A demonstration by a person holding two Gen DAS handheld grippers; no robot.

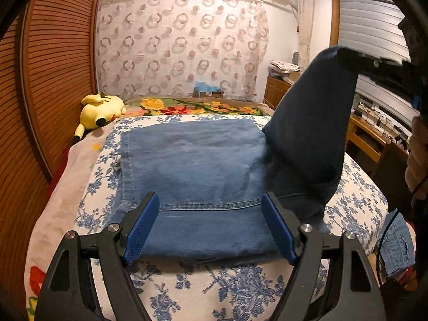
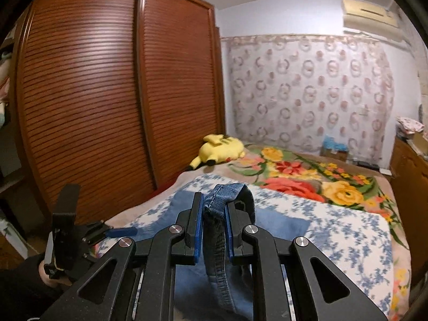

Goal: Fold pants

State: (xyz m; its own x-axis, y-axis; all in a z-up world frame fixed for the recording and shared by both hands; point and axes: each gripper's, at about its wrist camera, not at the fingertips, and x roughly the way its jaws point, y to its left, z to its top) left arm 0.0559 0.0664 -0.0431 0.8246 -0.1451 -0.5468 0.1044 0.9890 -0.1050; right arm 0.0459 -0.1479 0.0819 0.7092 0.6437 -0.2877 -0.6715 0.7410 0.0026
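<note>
Blue jeans (image 1: 192,160) lie folded flat on the bed's flowered sheet (image 1: 235,289). My left gripper (image 1: 210,200) is open wide over their near edge, its blue pads (image 1: 141,227) apart on either side with nothing pinched. On the right, a darker part of the jeans (image 1: 310,133) is lifted into a peak, held at its top by my right gripper (image 1: 347,53). In the right wrist view my right gripper (image 2: 214,200) is shut on a stitched denim hem (image 2: 227,191), with denim hanging below. The flat jeans (image 2: 283,224) lie beyond it, and a blue pad (image 2: 121,232) of the left gripper shows at lower left.
A yellow plush toy (image 1: 103,109) lies at the bed's far left, near the louvred wooden wardrobe (image 2: 107,93). A bright floral blanket (image 2: 307,179) covers the far bed. A wooden desk (image 1: 369,136) stands right of the bed. A person's hand (image 1: 417,160) is at the right edge.
</note>
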